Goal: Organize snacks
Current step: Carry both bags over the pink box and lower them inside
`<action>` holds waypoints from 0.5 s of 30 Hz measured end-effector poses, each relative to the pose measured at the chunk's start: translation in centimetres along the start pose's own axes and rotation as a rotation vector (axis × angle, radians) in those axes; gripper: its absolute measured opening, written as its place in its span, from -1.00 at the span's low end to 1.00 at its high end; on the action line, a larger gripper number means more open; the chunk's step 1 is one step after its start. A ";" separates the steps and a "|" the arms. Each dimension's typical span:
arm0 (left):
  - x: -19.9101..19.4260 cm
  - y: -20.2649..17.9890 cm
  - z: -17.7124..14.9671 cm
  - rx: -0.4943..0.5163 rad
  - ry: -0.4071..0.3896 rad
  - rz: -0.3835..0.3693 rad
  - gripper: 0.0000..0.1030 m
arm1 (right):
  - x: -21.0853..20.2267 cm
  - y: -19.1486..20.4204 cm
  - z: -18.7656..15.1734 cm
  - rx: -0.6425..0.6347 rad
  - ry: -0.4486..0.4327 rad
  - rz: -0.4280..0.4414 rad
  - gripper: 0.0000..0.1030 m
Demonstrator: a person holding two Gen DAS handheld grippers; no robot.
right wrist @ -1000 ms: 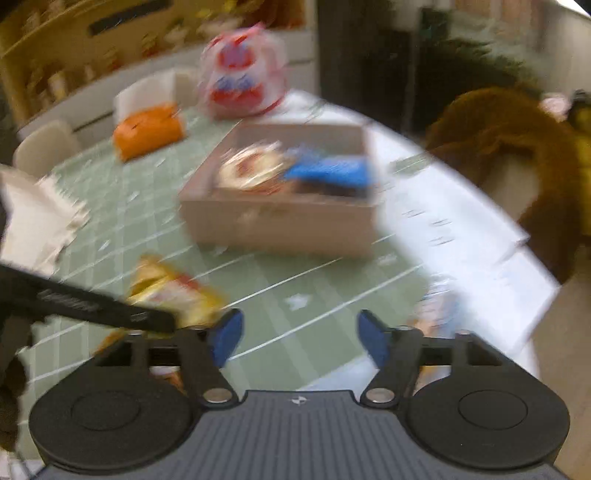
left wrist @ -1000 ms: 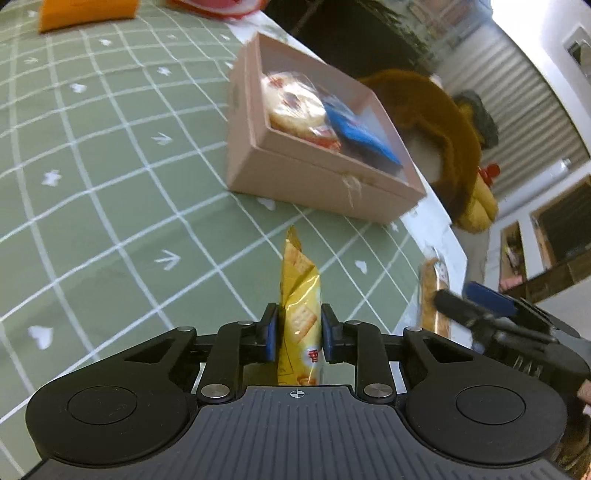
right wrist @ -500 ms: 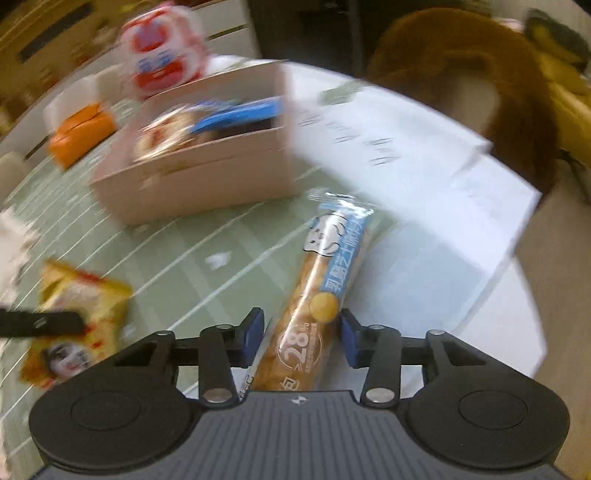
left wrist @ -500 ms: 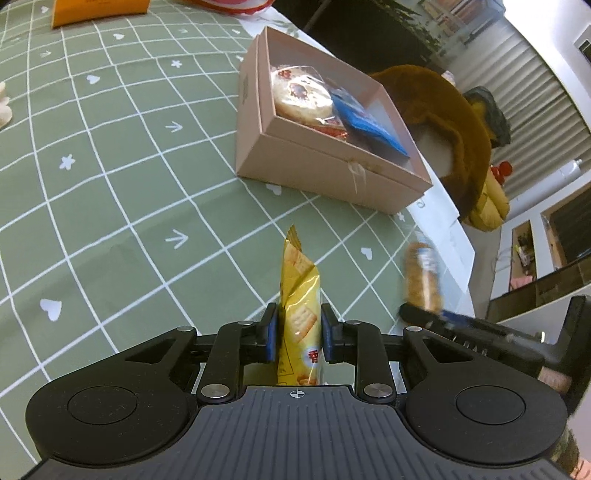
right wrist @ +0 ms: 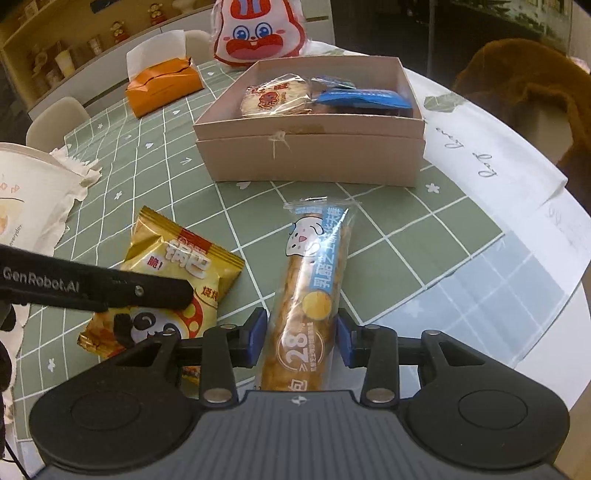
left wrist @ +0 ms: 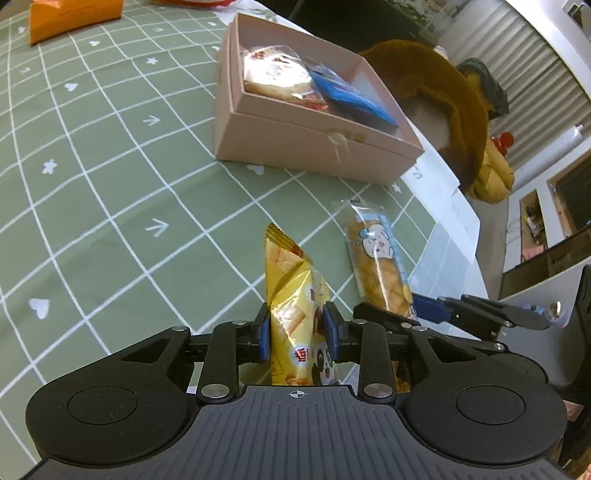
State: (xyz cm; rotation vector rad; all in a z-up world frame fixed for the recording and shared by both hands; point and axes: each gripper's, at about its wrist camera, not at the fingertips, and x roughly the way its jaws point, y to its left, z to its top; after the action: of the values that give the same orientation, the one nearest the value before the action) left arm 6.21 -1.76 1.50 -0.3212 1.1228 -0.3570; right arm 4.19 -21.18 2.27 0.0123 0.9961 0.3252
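My left gripper (left wrist: 298, 328) is shut on a yellow snack packet (left wrist: 295, 295) and holds it edge-up just above the green tablecloth; the packet also shows in the right wrist view (right wrist: 173, 273). My right gripper (right wrist: 299, 334) is shut on a long bread stick in a clear and blue wrapper (right wrist: 314, 291), which also shows in the left wrist view (left wrist: 376, 258). A pink open box (left wrist: 314, 144) stands beyond both and holds a round cracker pack (left wrist: 275, 74) and a blue packet (left wrist: 347, 94). The box also shows in the right wrist view (right wrist: 310, 155).
An orange packet (right wrist: 162, 88) and a rabbit-face bag (right wrist: 258, 33) lie behind the box. A white bag and crumpled tissue (right wrist: 37, 192) sit at the left. A white paper sheet (right wrist: 495, 166) covers the table's right edge. A brown plush toy (left wrist: 436, 99) is beyond that edge.
My right gripper swung right, came over the bread stick and closed on it. My left gripper kept its hold on the yellow packet and moved closer to the box.
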 end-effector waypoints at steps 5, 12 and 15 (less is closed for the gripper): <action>0.3 -0.4 -0.6 -0.018 -0.023 -0.026 -0.39 | 0.4 0.0 0.6 -0.018 0.014 -0.009 -0.37; -3.5 0.0 1.3 -0.075 -0.138 -0.187 -0.50 | -4.2 -1.1 2.9 0.031 -0.093 0.045 -0.50; -7.4 -0.7 4.1 -0.053 -0.244 -0.238 -0.50 | -8.7 -0.8 5.7 -0.007 -0.228 0.046 -0.50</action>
State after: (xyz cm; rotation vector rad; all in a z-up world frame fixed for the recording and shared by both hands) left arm 7.04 1.14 9.49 -0.5329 0.8567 -0.4850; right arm 4.72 -23.57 12.43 0.0645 0.7697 0.3615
